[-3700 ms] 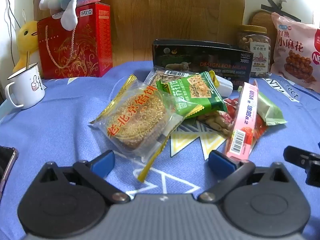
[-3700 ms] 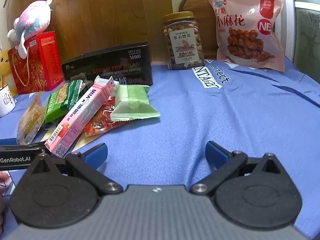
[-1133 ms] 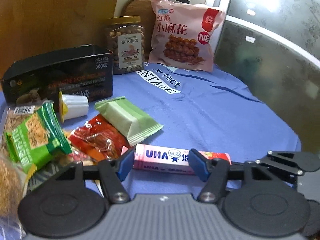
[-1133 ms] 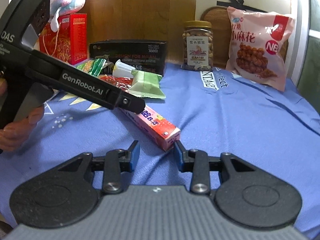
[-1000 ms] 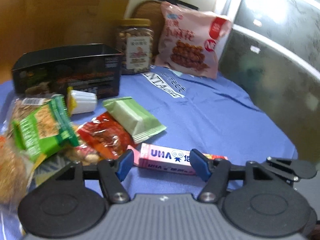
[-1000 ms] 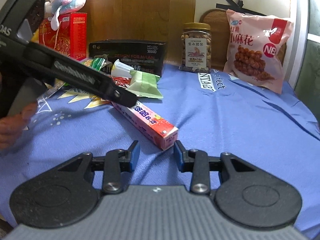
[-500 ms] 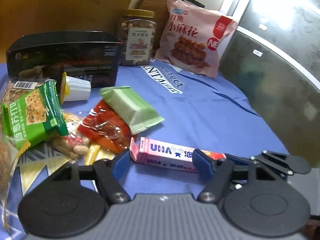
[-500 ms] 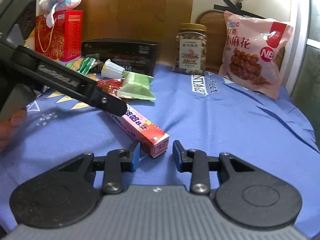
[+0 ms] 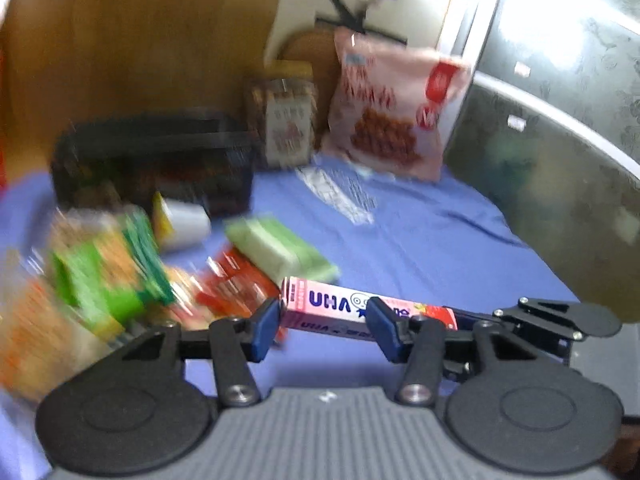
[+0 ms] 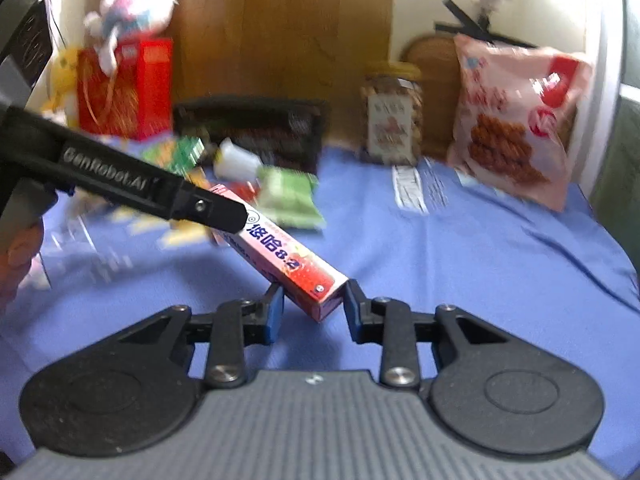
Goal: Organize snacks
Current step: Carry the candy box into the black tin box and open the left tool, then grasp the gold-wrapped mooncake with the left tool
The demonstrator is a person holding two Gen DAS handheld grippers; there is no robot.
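Note:
A long pink UHA candy box (image 9: 360,310) is held off the blue cloth by both grippers. My left gripper (image 9: 324,322) is shut on its left part. My right gripper (image 10: 314,304) is shut on its strawberry-printed end (image 10: 316,286). The left gripper's arm (image 10: 120,184) crosses the right wrist view from the left; the right gripper's fingers (image 9: 532,320) show in the left wrist view. A black open box (image 9: 156,164) stands behind a pile of snack packets (image 9: 120,272). Both views are motion-blurred.
A nut jar (image 10: 394,124) and a pink twist-snack bag (image 10: 512,140) stand at the back. A red gift box with a plush toy (image 10: 124,84) is at the back left. A green packet (image 10: 290,196) and small white cup (image 10: 236,162) lie near the black box.
Both grippers have closed on the pink box and lifted it off the cloth. The views have tilted up and blurred with the motion.

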